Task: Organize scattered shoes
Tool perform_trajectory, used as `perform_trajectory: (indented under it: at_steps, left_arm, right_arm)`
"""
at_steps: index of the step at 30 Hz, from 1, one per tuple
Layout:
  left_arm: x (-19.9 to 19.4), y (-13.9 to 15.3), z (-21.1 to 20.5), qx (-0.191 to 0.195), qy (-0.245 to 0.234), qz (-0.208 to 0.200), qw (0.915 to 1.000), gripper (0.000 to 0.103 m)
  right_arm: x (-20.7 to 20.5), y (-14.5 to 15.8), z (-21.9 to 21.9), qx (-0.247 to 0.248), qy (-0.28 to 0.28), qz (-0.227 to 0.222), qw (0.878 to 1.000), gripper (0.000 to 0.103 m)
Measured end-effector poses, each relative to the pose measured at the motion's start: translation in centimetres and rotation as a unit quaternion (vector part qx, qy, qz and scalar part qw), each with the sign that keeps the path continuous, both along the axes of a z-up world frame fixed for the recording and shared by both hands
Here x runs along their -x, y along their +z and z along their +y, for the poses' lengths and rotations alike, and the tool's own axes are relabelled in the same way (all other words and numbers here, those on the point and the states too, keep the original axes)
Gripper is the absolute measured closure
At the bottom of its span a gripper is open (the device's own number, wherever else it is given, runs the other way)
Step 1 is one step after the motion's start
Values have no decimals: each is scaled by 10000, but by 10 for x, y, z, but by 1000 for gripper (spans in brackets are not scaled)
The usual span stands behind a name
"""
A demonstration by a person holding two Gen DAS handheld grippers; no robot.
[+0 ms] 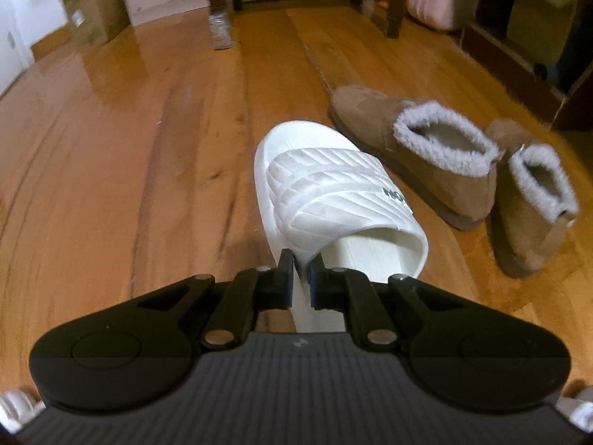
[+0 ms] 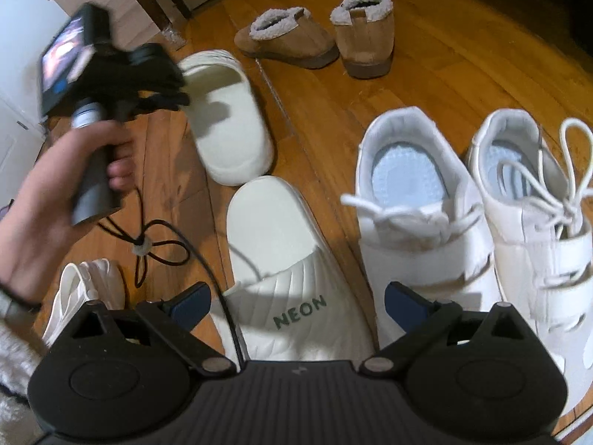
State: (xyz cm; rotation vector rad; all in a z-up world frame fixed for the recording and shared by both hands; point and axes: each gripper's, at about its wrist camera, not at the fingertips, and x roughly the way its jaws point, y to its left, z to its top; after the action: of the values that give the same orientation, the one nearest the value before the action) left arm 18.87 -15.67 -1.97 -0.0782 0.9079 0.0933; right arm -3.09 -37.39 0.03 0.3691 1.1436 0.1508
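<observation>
Left gripper (image 1: 301,264): I read the jaws as clamped tight on the side edge of the strap of a white slide (image 1: 326,189). Only the thin strap wall sits between the two pads. In the right wrist view the same gripper (image 2: 181,91) reaches the slide (image 2: 231,118) from the left, with that slide lying toe-away on the wooden floor (image 1: 129,141); whether its sole is lifted clear of the boards I cannot tell.

Left hand (image 2: 59,189): wrapped around the dark handle, fingers curled on the front, gripper angled down and forward toward the slide. The view of it is motion-blurred.

Right gripper (image 2: 294,306): jaws spread wide, nothing between the pads. It hangs above the strap of the second white slide (image 2: 281,259), the one marked NEON, pointing steeply down; I see no contact with it.

Shoe layout, right wrist view: the NEON slide lies just below and right of the gripped one, nearly touching heel to heel. A pair of white lace-up sneakers (image 2: 478,222) stands side by side immediately right of it. A pair of tan fleece-lined boots (image 2: 318,42) sits farther away, near the top. A black cord (image 2: 166,248) trails over the floor between hand and slide.
</observation>
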Motion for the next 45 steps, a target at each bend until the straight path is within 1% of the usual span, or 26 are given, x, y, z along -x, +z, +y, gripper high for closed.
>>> perform_trajectory:
  at_steps: [1, 3, 6, 7, 11, 14, 17, 19, 21, 23, 26, 27, 28, 29, 30, 31, 33, 34, 36, 37, 38, 40, 42, 43, 44, 45]
  left_arm:
    - [6, 5, 7, 40, 39, -57, 10000, 96]
    - [28, 24, 29, 278, 194, -193, 9992, 96]
    - [41, 35, 45, 421, 244, -281, 9984, 94]
    - [53, 43, 56, 555, 270, -368, 9974, 94]
    - [78, 52, 69, 773, 268, -293, 9962, 94]
    - [104, 47, 83, 1151, 412, -143, 9924, 94]
    - [121, 36, 92, 1402, 495, -8, 9889, 94]
    - [135, 23, 97, 1563, 536, 175, 9861, 94]
    - [146, 13, 99, 1610, 507, 305, 9852, 94]
    - [162, 2, 100, 1651, 470, 472, 9840, 93]
    - [181, -3, 98, 1562, 190, 692, 9851, 90]
    - [189, -3, 100, 1669, 160, 869, 9820, 84]
    - [192, -1, 101, 1742, 100, 1009, 9795, 70]
    - [195, 1, 101, 1766, 47, 1069, 9785, 61]
    - [198, 7, 96, 1628, -172, 1095, 9804, 48]
    - [202, 14, 91, 1479, -402, 1118, 9818, 45]
    - [211, 20, 87, 1134, -544, 1146, 9854, 43]
    - [215, 21, 90, 1227, -591, 1185, 9836, 41]
    - [222, 22, 100, 1572, -752, 1394, 9748, 38]
    - [226, 23, 105, 1663, -783, 1473, 9719, 37]
    - [232, 28, 111, 1656, -827, 1470, 9717, 36]
    - [244, 33, 125, 1520, -886, 1333, 9753, 23]
    - [255, 36, 141, 1418, -886, 1145, 9792, 22]
    - [261, 35, 150, 1413, -752, 1038, 9816, 22]
    - [263, 33, 156, 1388, -667, 1017, 9828, 22]
    - [268, 29, 169, 1328, -464, 1039, 9846, 22]
  right_arm:
    - [2, 1, -2, -30, -16, -8, 10000, 3]
    - [6, 4, -5, -74, -57, -30, 10000, 3]
    - [8, 6, -8, -22, -121, -36, 9999, 3]
    - [8, 6, -8, -9, -146, -24, 9999, 3]
    - [10, 5, -2, 30, -138, 43, 9999, 3]
    - [14, 4, 14, 161, -12, 68, 9998, 3]
    - [18, 2, 35, 407, 219, 54, 9989, 3]
    - [22, 4, 48, 583, 401, 61, 9975, 3]
    - [25, 7, 54, 657, 481, 78, 9967, 3]
    - [33, 10, 67, 914, 707, 188, 9931, 3]
    - [51, 14, 86, 1314, 1083, 272, 9850, 3]
    - [60, 16, 92, 1410, 1201, 247, 9824, 3]
    - [66, 17, 97, 1484, 1294, 229, 9802, 3]
    - [69, 17, 100, 1527, 1352, 220, 9787, 3]
    - [72, 18, 104, 1571, 1409, 212, 9773, 3]
    - [74, 18, 106, 1595, 1437, 205, 9765, 3]
    - [72, 21, 111, 1711, 1379, 183, 9754, 3]
    - [71, 23, 113, 1750, 1348, 156, 9752, 3]
    - [71, 31, 117, 1779, 1334, 16, 9750, 3]
    - [70, 36, 121, 1795, 1403, -67, 9737, 3]
    - [69, 42, 128, 1832, 1565, -211, 9703, 3]
    - [66, 48, 142, 1905, 1900, -435, 9622, 3]
    - [63, 48, 153, 1888, 2199, -698, 9545, 3]
    - [62, 45, 158, 1807, 2373, -952, 9497, 3]
    - [61, 41, 161, 1706, 2510, -1221, 9450, 3]
    - [60, 34, 165, 1659, 2566, -1461, 9409, 3]
